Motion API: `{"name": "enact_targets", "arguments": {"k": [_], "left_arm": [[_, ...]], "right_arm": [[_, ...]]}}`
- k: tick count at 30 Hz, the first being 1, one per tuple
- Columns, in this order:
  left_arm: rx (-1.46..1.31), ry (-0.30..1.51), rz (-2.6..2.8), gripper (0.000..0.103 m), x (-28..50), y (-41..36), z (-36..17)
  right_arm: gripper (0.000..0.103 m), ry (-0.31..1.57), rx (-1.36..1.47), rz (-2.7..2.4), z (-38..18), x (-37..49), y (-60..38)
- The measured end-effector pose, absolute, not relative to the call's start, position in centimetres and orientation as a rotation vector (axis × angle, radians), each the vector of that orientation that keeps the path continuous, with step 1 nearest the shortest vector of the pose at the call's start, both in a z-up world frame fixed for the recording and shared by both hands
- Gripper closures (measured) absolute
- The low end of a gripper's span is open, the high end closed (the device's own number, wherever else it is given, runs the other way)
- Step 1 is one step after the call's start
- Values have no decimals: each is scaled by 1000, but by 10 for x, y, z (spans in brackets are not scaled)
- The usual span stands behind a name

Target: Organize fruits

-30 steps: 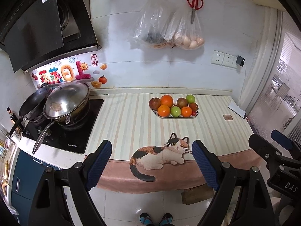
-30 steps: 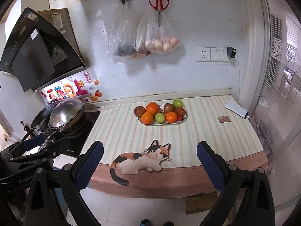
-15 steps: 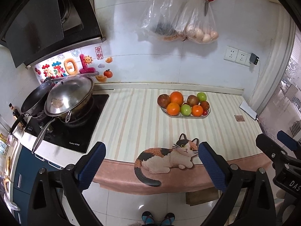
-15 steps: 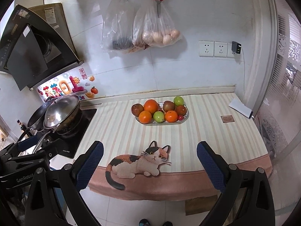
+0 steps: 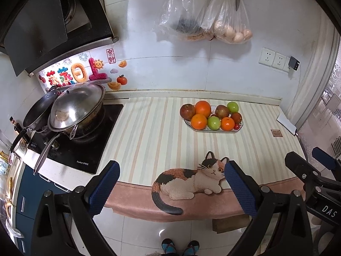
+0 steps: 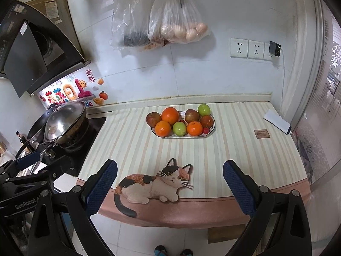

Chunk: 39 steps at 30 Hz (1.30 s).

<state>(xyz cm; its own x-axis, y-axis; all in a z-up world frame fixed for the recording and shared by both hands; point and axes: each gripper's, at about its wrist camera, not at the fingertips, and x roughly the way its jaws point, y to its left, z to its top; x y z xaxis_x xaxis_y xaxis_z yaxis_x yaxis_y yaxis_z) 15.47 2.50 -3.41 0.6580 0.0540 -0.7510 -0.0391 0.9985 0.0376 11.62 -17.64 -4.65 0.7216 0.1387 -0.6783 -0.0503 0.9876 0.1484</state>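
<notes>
Striped tabletop [image 6: 234, 149] beside the stove [image 5: 85, 140]; fruit plate [image 6: 210, 133] piled with oranges, apples; both tools [image 5: 170, 188] [image 6: 170, 187] gape empty

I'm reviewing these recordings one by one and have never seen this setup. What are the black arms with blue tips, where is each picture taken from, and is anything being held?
There is no robot here: a person holds a two-finger gripper in each hand, with a wide-angle camera looking forward along its fingers. One picture comes from the left gripper, the other from the right gripper. The blue parts are the finger pads. Both grippers are open and hold nothing.

They point at a kitchen counter covered by a striped cloth with a cat picture. On it stands a plate of oranges, green and reddish fruit. Left of it, pans sit on the stove. Bags and scissors hang on the wall.
</notes>
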Motion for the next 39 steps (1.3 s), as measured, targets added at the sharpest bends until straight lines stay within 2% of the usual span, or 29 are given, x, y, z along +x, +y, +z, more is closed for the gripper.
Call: {"name": "enact_targets", "arguments": {"k": [39], "left_arm": [[4,837,64,3,149,25,-29]], "right_arm": [[2,765,109,102,-49,114,-174]]}}
